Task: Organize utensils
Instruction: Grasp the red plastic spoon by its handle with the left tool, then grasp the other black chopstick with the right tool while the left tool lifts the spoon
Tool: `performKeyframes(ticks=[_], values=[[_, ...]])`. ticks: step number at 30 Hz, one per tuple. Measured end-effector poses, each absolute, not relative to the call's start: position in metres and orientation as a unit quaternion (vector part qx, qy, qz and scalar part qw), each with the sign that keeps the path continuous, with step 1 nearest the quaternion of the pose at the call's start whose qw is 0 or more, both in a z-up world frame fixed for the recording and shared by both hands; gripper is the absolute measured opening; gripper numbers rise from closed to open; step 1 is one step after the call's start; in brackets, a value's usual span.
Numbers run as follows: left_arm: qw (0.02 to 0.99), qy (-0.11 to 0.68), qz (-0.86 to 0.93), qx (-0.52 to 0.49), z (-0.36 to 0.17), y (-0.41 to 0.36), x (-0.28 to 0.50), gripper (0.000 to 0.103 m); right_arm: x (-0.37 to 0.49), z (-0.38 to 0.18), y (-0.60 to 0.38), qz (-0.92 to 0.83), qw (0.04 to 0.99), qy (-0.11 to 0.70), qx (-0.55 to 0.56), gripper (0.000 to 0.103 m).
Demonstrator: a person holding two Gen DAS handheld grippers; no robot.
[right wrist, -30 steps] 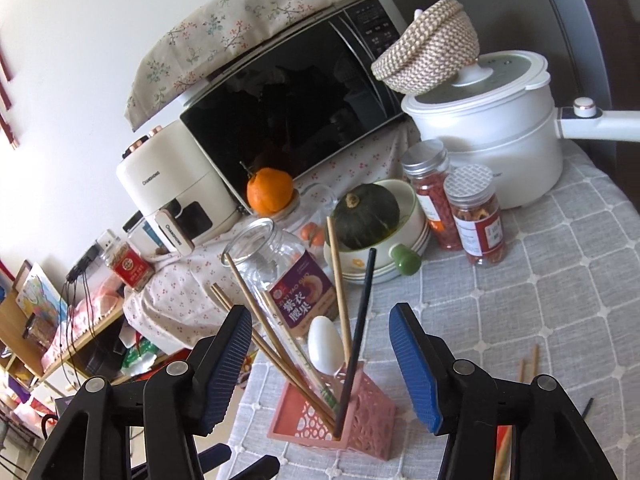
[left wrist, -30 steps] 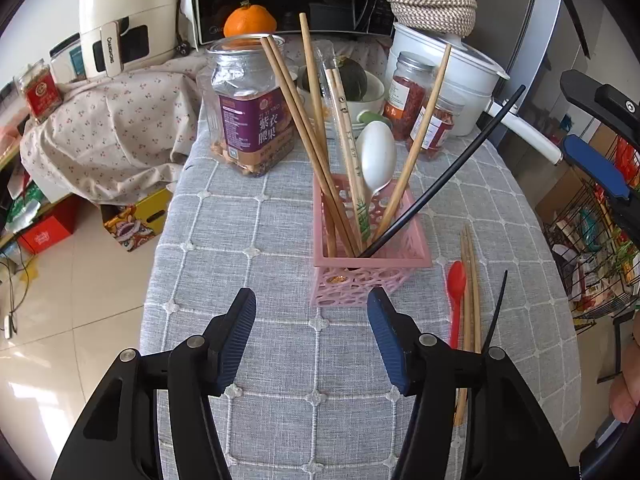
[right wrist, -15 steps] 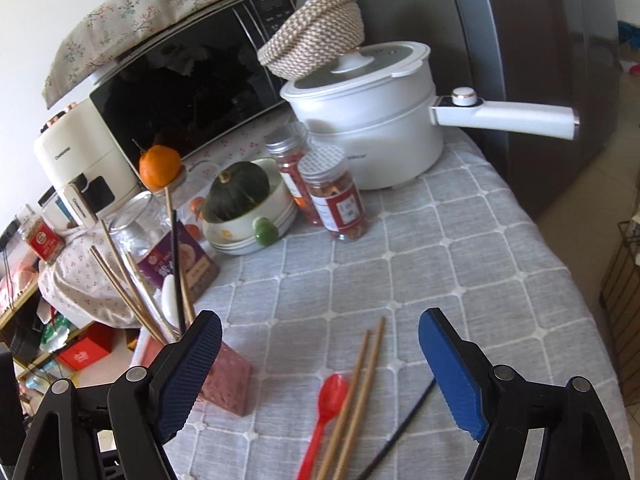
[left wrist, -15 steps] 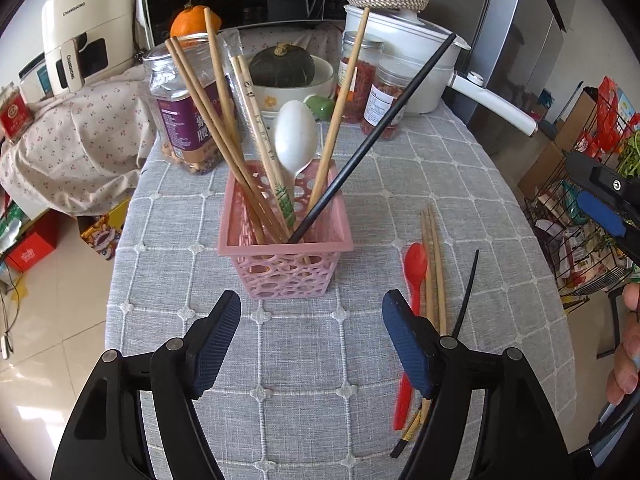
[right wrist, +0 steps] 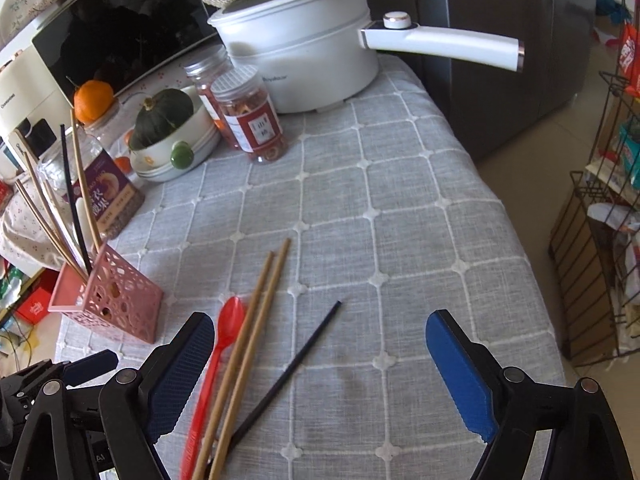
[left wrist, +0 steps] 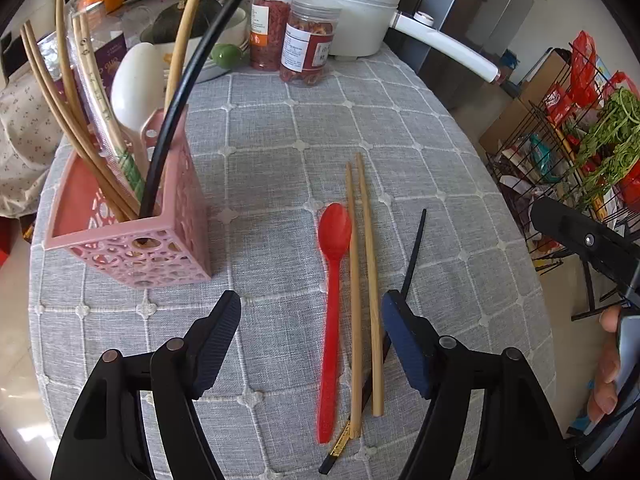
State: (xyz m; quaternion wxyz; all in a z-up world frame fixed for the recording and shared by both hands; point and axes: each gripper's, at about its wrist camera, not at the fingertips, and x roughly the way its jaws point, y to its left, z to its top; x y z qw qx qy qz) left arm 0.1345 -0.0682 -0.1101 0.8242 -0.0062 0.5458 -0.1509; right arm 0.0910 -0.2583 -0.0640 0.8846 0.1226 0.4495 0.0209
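So both views have swung away from the pink basket (left wrist: pixel 132 240) and down onto the loose stuff still lying on the counter (left wrist: pixel 280 128). A second ago the left camera was staring straight at the basket; now the basket sits off to the left and the leftovers are right in front of the left tongs (left wrist: pixel 312 344).

What's left out: a red spoon (left wrist: pixel 332 300), a pair of wooden chopsticks (left wrist: pixel 362 280) lying right beside it, nearly parallel, and one black chopstick (left wrist: pixel 414 252) angled across, its lower end running under the wooden pair. The basket already holds several wooden chopsticks, a white spoon (left wrist: pixel 138 84) and the other black chopstick, all leaning upright-ish.

Left tongs: empty, jaws partly open and closing a little right now. The spoon handle and wooden chopsticks show between the pads in the view, but the pads aren't pressing on anything as far as I can tell.

Right tongs (right wrist: pixel 320 364): also empty, and they've gone from middling to nearly as wide as they go, still opening. In that view the black chopstick (right wrist: pixel 288 372) lies between the jaws, with the red spoon (right wrist: pixel 218 352) and wooden pair (right wrist: pixel 248 340) close to the left finger.

My read: both hands are lining up for the next pickup, nothing grabbed yet. Right hand looks set for the black chopstick, left for the spoon or wooden pair. The overlap at the lower ends could drag a neighbour along.
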Motion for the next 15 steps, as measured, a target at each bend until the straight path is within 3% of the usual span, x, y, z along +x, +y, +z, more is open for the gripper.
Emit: performKeyframes(ticks=[2, 5, 15], values=[[0.82, 0.55, -0.158, -0.006, -0.118, -0.076, 0.142, 0.049, 0.091, -0.068, -0.262, 0.019, 0.88, 0.458, 0.124, 0.09], [0.811, 0.561, -0.164, -0.011, -0.131, -0.085, 0.155, 0.03, 0.091, -0.072, -0.267, 0.016, 0.876, 0.466, 0.126, 0.09], [0.798, 0.583, -0.153, 0.003, -0.158, -0.103, 0.176, 0.013, 0.095, -0.081, -0.28, 0.009, 0.867, 0.481, 0.131, 0.09]])
